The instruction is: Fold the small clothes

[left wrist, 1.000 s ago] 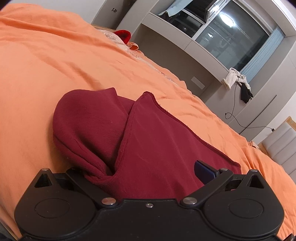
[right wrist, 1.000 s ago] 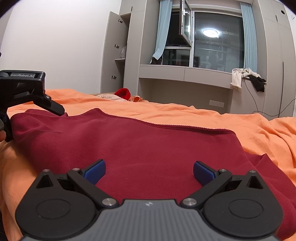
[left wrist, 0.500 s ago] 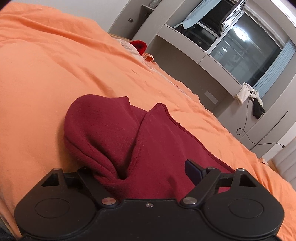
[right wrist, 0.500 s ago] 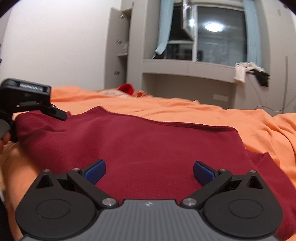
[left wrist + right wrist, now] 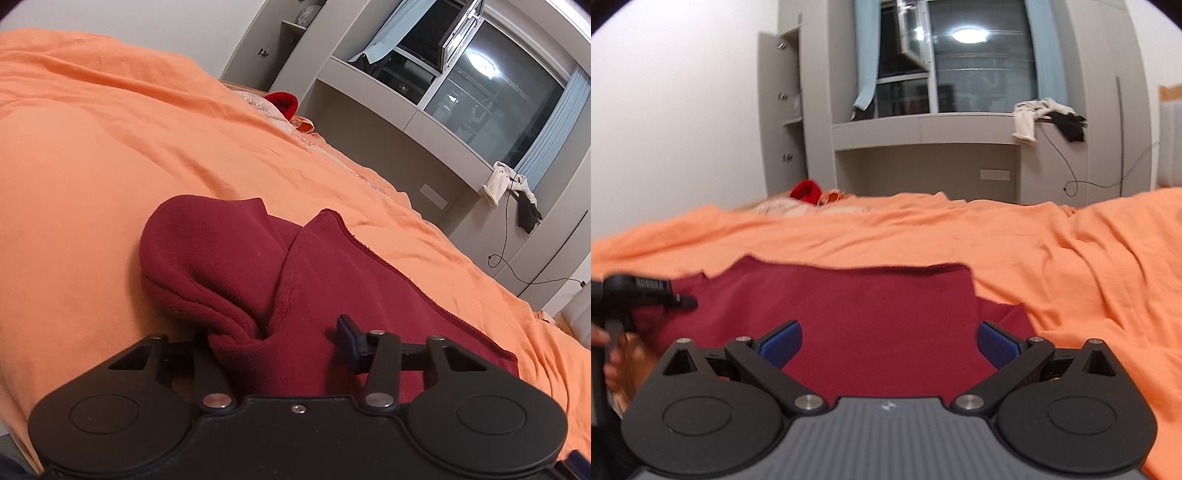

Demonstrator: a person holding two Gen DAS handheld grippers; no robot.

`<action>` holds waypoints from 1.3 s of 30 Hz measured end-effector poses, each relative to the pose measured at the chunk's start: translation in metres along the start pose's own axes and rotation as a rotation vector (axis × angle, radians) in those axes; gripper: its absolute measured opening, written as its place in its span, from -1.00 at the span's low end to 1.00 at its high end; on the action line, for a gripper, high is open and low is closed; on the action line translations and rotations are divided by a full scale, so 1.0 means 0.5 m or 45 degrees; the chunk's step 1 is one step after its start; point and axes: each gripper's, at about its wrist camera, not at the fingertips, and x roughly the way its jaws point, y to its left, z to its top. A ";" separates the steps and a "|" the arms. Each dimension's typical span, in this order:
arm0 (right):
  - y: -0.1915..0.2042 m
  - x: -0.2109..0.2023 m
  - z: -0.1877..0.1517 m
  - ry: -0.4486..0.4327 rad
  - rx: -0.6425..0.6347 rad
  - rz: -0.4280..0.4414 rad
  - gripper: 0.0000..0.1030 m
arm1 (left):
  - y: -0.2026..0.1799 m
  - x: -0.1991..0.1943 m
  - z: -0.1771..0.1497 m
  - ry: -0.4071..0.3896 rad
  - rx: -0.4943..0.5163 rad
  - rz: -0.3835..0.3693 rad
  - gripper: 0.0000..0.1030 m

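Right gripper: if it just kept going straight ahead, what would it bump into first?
Probably the dark red garment, which lies spread between the right gripper's open jaws; beyond it comes the orange bedspread. Depth is uncertain.

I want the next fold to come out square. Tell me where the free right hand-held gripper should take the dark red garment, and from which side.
Take the dark red garment at its far right corner, coming in low from the right over the orange bedcover. That hemmed edge lies flat and straight with the corner exposed, and the right hand-held gripper is open. The left hand-held gripper has the bunched opposite end.
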 end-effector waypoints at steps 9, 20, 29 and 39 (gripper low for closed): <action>-0.089 -0.033 0.035 -0.049 0.074 -0.059 1.00 | -0.038 -0.009 0.005 -0.072 0.089 -0.018 -0.60; -0.257 -0.045 0.055 -0.092 0.447 -0.092 1.00 | -0.314 -0.062 -0.019 -0.152 0.574 -0.262 -0.68; -0.378 -0.033 0.030 -0.078 0.705 -0.167 1.00 | -0.492 -0.072 -0.223 -0.002 0.907 -0.500 -0.66; -0.396 0.017 -0.008 0.034 0.904 -0.024 1.00 | -0.463 -0.068 -0.305 0.138 1.050 -0.625 -0.04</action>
